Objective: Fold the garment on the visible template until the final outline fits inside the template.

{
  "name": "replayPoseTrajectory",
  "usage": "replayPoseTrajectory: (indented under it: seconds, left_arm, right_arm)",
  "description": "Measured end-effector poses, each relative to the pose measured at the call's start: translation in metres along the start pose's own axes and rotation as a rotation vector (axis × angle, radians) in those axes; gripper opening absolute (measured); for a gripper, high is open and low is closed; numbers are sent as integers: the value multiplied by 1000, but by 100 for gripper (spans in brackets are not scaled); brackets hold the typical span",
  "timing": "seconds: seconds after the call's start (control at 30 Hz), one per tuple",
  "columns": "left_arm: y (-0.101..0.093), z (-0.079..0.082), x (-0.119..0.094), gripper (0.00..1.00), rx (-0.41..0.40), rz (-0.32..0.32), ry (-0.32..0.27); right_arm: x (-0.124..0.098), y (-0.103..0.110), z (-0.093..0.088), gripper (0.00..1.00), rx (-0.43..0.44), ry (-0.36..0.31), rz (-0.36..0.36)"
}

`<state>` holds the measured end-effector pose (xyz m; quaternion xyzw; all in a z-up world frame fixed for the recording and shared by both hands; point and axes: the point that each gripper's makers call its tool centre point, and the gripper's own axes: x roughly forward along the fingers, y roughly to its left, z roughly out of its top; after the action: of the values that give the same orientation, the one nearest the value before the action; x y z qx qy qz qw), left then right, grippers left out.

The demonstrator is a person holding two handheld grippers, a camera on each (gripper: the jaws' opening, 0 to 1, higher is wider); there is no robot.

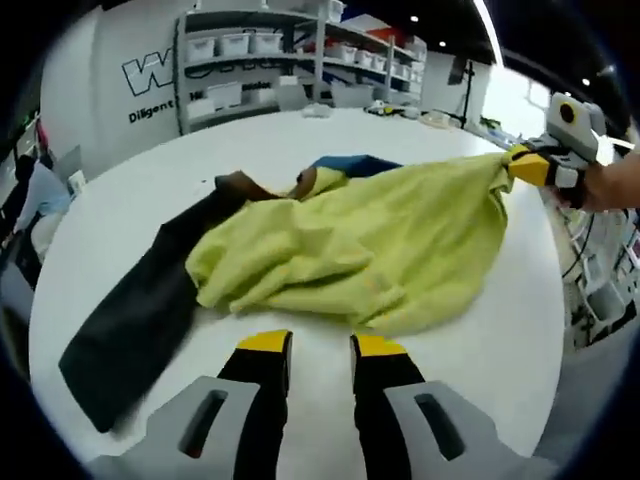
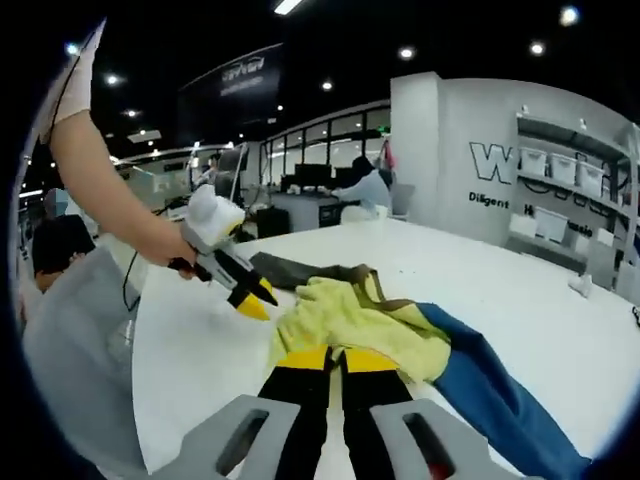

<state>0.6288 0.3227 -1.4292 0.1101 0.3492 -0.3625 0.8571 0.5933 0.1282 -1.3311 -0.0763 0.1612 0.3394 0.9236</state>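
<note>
- The garment (image 1: pixel 350 255) lies crumpled on the white bench (image 1: pixel 480 350), a yellow-green body on top with a dark sleeve (image 1: pixel 140 310) stretched flat toward the left of the left gripper view and a blue part (image 1: pixel 355 165) showing behind the yellow
- In the right gripper view the same garment (image 2: pixel 350 320) sits just ahead of the claw, with its blue sleeve (image 2: pixel 490 390) running off to the lower right and its dark sleeve (image 2: pixel 300 270) lying behind
- Left claw (image 1: pixel 320 345): jaws parted by a narrow gap with nothing between them, tips over bare bench just short of the yellow fabric's near edge
- From the right gripper view the left claw (image 2: pixel 255 298) is held by a hand (image 2: pixel 170 250) just beside the yellow cloth's edge
- Right claw (image 2: pixel 338 358): jaws drawn close together with the yellow fabric at their tips
- In the left gripper view the right claw (image 1: pixel 525 165) pinches a corner of the yellow cloth, pulling it into a taut peak
- Shelves with white bins (image 1: pixel 240 60) stand beyond the bench
</note>
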Motion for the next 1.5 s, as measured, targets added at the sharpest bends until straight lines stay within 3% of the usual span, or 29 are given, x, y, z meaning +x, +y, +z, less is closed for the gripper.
replayPoseTrajectory:
  seconds: [0.07, 0.23, 0.4, 0.63, 0.77, 0.97, 1.13, 1.3, 1.4, 1.47, 1.5]
  left_arm:
    - [-5, -1, 4, 21, -6, -8, 6]
    - [-27, 11, 23, 23, 11, -65, 4]
    - [-37, 19, 39, 29, -12, -83, 0]
    - [-35, 30, 49, 30, -60, -84, -11]
    - [-25, 48, 48, 34, -94, -58, -72]
    - [-17, 70, 50, 36, -53, -30, -111]
    - [-20, 89, 68, 39, -12, -60, -120]
    - [-20, 98, 84, 37, -12, -76, -123]
    - [-18, 94, 90, 32, -24, -71, -109]
    - [-18, 92, 87, 30, -19, -66, -101]
    - [-16, 97, 81, 30, -14, -53, -128]
  right_arm:
    - [-1, -11, -4, 0, 53, -4, -25]
    - [2, -21, -14, 0, 46, 33, -32]
    - [6, -24, -16, 0, 53, 39, -37]
    - [7, -22, -23, 0, 53, 53, -32]
    - [6, -21, -25, 0, 53, 58, -30]
    - [5, -22, -30, 0, 60, 65, -32]
    - [6, -21, -33, 0, 65, 71, -30]
    - [7, -21, -36, 0, 67, 78, -28]
    - [8, -22, -37, 0, 70, 80, -29]
    - [9, -24, -37, 0, 75, 78, -33]
    - [9, -24, -37, 0, 77, 76, -34]
